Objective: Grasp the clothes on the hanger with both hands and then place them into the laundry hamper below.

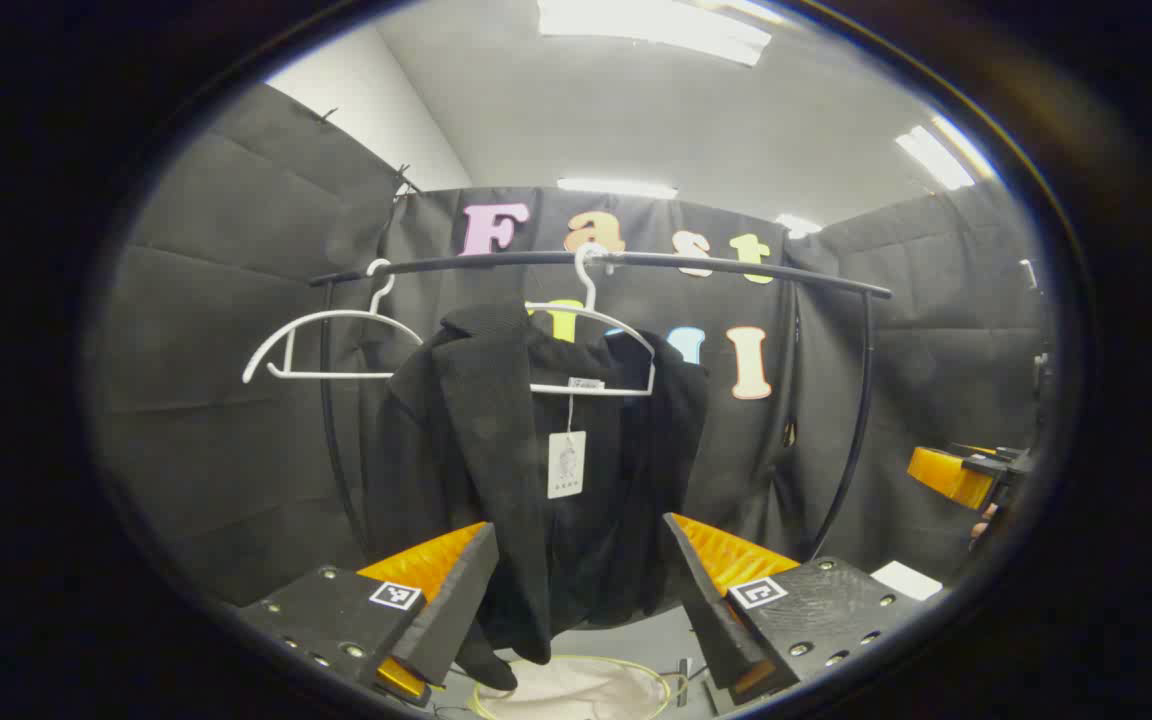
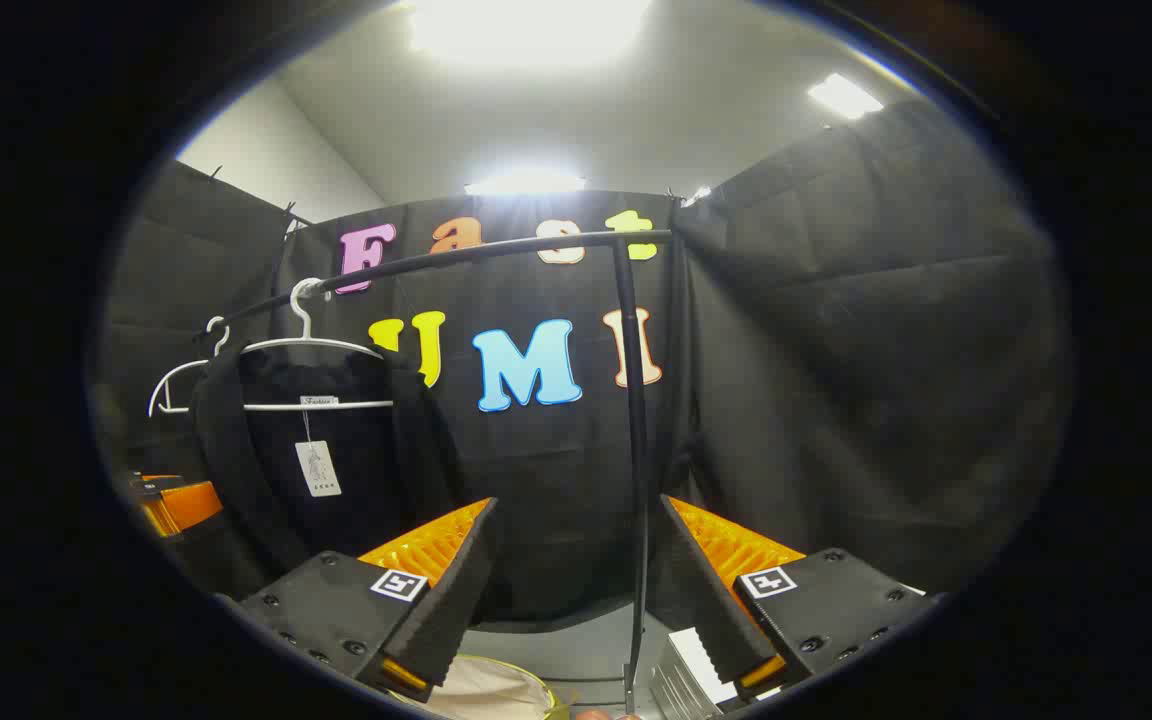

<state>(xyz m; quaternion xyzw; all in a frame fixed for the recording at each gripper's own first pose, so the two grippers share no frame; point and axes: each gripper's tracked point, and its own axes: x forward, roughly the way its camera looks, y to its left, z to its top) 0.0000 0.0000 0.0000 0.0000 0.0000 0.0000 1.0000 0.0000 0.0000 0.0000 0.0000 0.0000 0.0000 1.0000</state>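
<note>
A black jacket [image 1: 496,470] with a white tag [image 1: 566,463] hangs on a white hanger [image 1: 591,345] from the black rail [image 1: 636,262]. In the left gripper view my left gripper [image 1: 581,540] is open right in front of the jacket's lower part, not touching it. Below it lies the cream laundry hamper [image 1: 576,690] with a yellow rim. In the right gripper view the same jacket [image 2: 326,470] hangs at the left, and my right gripper [image 2: 576,525] is open, facing the rack's upright post [image 2: 636,450], well right of the jacket. The hamper's rim [image 2: 496,690] peeks out below.
An empty white hanger [image 1: 326,345] hangs left of the jacket on the rail. The right gripper [image 1: 966,475] shows at the far right of the left gripper view, and the left gripper [image 2: 176,505] at the left of the right gripper view. A white box [image 2: 686,665] sits on the floor by the post.
</note>
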